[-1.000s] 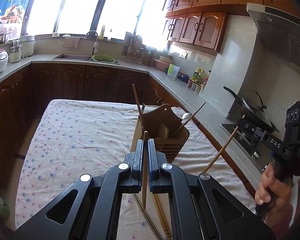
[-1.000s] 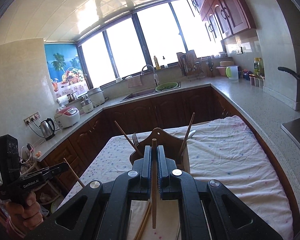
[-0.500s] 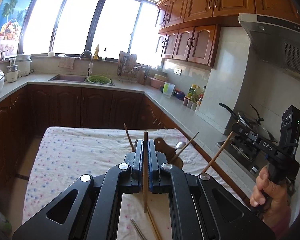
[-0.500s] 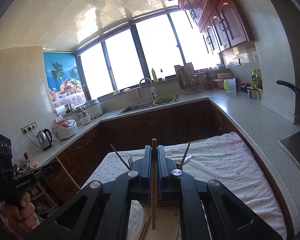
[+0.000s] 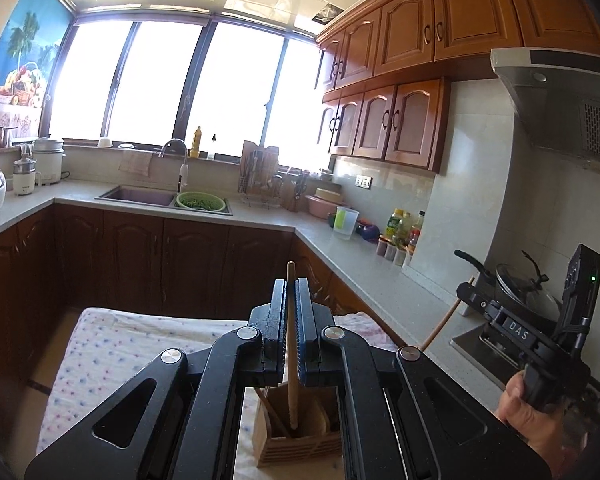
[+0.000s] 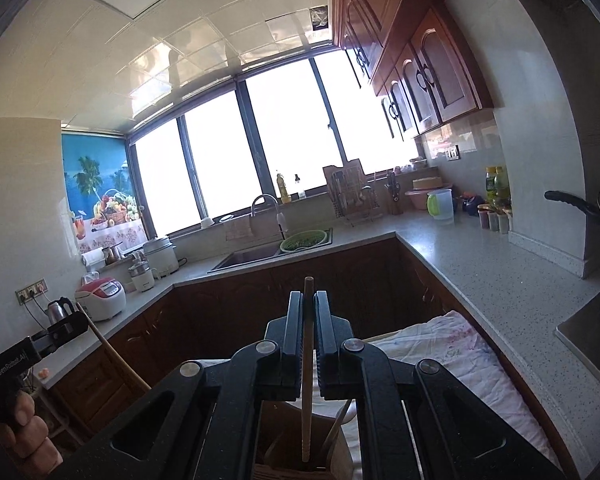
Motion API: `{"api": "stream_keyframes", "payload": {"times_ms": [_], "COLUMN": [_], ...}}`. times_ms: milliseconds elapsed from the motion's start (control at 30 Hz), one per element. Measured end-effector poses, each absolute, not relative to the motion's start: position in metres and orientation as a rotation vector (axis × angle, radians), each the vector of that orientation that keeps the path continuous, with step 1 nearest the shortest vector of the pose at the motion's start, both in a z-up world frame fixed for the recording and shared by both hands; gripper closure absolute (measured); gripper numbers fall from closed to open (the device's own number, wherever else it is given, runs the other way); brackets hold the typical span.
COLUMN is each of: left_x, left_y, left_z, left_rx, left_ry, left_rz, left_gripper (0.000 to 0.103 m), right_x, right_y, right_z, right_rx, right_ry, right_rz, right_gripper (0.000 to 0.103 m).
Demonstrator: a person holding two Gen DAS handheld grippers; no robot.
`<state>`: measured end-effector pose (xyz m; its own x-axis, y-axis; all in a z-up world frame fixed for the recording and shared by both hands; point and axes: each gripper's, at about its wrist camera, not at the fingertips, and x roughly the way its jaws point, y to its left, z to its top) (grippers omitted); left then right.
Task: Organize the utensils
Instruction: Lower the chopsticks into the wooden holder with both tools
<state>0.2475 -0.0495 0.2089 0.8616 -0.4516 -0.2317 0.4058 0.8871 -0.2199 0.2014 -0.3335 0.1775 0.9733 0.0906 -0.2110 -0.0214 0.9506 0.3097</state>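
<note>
- Gripping a slim light wooden chopstick [image 5: 291, 344] upright, the left gripper [image 5: 291, 300] has its black jaws pressed tight on the stick at the lower centre of the left wrist view.
- The stick's top pokes above the jaws; its lower tip hangs inside the open top of the slatted wooden utensil holder [image 5: 296, 446] at the bottom centre, clear of the holder's rim.
- A darker stick leans inside the holder at its left wall.
- The right gripper [image 6: 308, 320] clamps a second wooden chopstick [image 6: 306, 380] the same way, with its tip down in the holder [image 6: 268, 456] at the bottom of the right wrist view, next to a leaning utensil handle.
- The holder stands on the white cloth with small coloured dots [image 5: 112, 356]; bare cloth stretches to the left in the left wrist view, ending at a far edge before the dark wooden base cabinets [image 5: 160, 260].
- At the right edge of that view a hand [image 5: 528, 412] grips the other gripper's handle, well apart from the holder.
- A speckled grey countertop [image 6: 496, 280] runs along the right of the right wrist view, just beyond the cloth's edge.
</note>
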Motion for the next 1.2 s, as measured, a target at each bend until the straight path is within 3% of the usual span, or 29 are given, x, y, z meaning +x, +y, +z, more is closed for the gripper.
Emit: {"api": "stream_keyframes", "payload": {"times_ms": [533,1100,1200], "left_x": [0.277,0.283,0.277], "left_y": [-0.064,-0.059,-0.055], "left_z": [0.126,0.127,0.131], "left_rx": [-0.176,-0.196,-0.204], "left_ry": [0.442,0.476,0.47], "left_rz": [-0.409,-0.418,-0.426], "left_gripper": [0.1,0.1,0.094], "right_x": [0.224,0.228,0.225], "right_y": [-0.326,-0.327,-0.328], "right_z": [0.098,0.092,0.092], "right_rx": [0.326,0.333,0.343], "right_ry": [0.355,0.387,0.385], "right_rz": [0.029,0.021,0.027], "right_gripper": [0.098,0.096,0.091]}}
